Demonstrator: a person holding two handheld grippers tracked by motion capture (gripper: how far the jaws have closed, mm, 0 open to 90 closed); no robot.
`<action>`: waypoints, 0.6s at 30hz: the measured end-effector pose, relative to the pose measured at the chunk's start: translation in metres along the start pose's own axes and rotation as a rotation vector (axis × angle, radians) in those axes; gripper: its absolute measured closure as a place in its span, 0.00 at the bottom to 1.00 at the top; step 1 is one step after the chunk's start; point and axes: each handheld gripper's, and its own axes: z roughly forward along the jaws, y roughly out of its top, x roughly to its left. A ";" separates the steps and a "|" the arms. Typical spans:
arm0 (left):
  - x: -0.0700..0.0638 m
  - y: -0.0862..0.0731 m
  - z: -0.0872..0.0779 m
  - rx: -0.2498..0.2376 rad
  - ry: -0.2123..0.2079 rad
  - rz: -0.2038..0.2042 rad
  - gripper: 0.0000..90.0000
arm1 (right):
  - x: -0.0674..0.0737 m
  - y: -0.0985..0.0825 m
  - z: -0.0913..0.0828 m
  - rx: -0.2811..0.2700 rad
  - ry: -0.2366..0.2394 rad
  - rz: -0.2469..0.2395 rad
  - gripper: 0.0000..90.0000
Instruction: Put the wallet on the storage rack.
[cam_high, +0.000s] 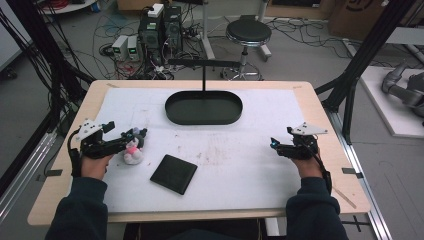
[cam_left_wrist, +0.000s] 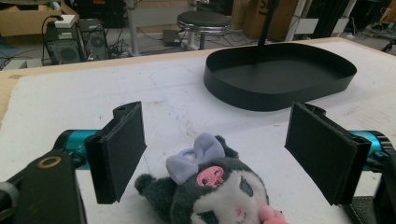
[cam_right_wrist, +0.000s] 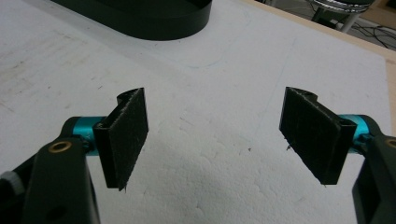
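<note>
My dark navy sleeves (cam_high: 82, 210) end at the wrists, and each hand carries a black claw, left claw (cam_left_wrist: 219, 149) and right claw (cam_right_wrist: 217, 135), with flat black rectangular pads, teal metal barrels behind them, a brass-ringed screw, a grey three-cornered top plate (cam_high: 309, 129) and a trailing black cable.

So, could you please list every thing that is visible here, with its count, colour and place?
plush toy: one, grey and white with a lilac bow, on the white mat at the left, between the open jaws of the left gripper
black tray: one, oval, at the far middle of the mat, with an upright black post
black square pad: one, on the mat near the middle front
white mat: one, covering the table
wooden table: one, light brown
stool: one, black seat, on the floor behind the table
left gripper: black, open
right gripper: black, open, at the right over the mat
</note>
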 end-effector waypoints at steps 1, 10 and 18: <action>0.000 0.000 0.000 -0.002 -0.003 -0.001 0.22 | 0.000 0.000 0.000 0.000 0.000 0.000 0.27; -0.011 0.008 0.001 -0.034 -0.084 0.007 0.26 | -0.001 -0.001 0.000 -0.009 0.008 0.005 0.27; -0.034 0.015 0.005 -0.025 -0.283 0.025 0.31 | 0.001 0.000 -0.001 -0.014 0.012 -0.008 0.27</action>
